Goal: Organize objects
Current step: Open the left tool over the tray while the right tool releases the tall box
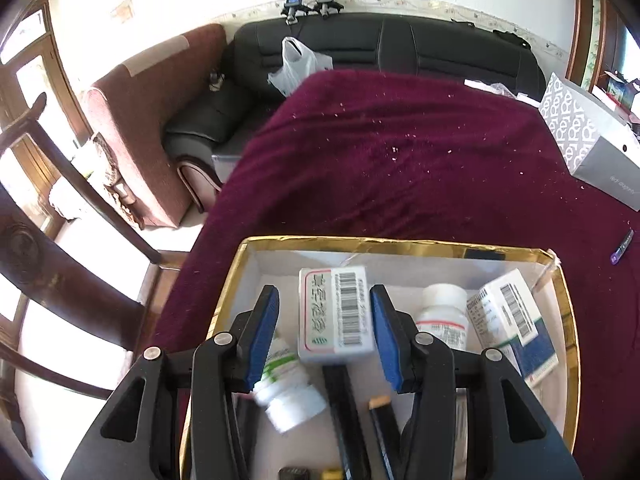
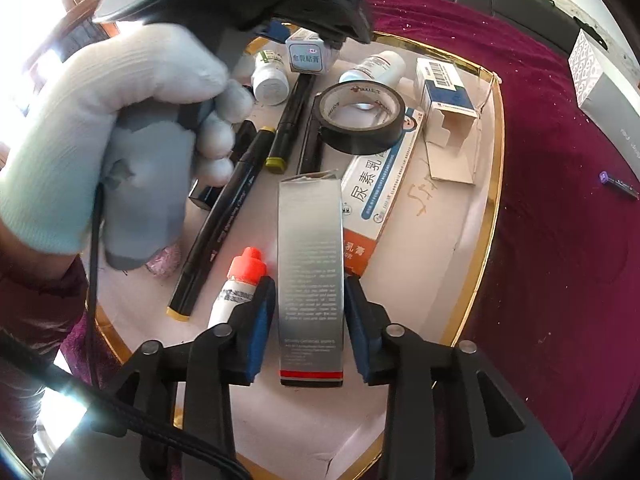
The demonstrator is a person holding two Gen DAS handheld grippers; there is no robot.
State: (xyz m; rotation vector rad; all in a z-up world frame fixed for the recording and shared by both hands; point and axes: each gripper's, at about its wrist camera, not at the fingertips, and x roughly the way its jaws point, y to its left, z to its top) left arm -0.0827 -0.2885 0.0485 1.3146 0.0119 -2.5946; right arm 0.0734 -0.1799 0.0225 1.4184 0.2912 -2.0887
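A gold-rimmed white tray (image 1: 400, 242) on a maroon cloth holds the objects. My left gripper (image 1: 324, 296) hangs over it with a white barcoded box (image 1: 334, 316) between its fingers. The box lies against the right pad, and a gap shows at the left pad. In the right wrist view a gloved hand (image 2: 100, 128) holds this left gripper (image 2: 308, 32) above that box (image 2: 307, 58). My right gripper (image 2: 311, 284) straddles a tall silver box (image 2: 311, 264) lying in the tray (image 2: 494, 128), with thin slits at both pads. An orange-capped dropper bottle (image 2: 242, 280) lies beside its left finger.
The tray also holds two white bottles (image 1: 292, 396) (image 1: 442, 312), a blue-and-white carton (image 1: 516, 320), a black tape roll (image 2: 360, 120), black markers (image 2: 224, 232) and an orange-and-white cream box (image 2: 380, 200). A grey patterned box (image 1: 588, 136) and a purple pen (image 1: 622, 246) lie on the cloth at the right.
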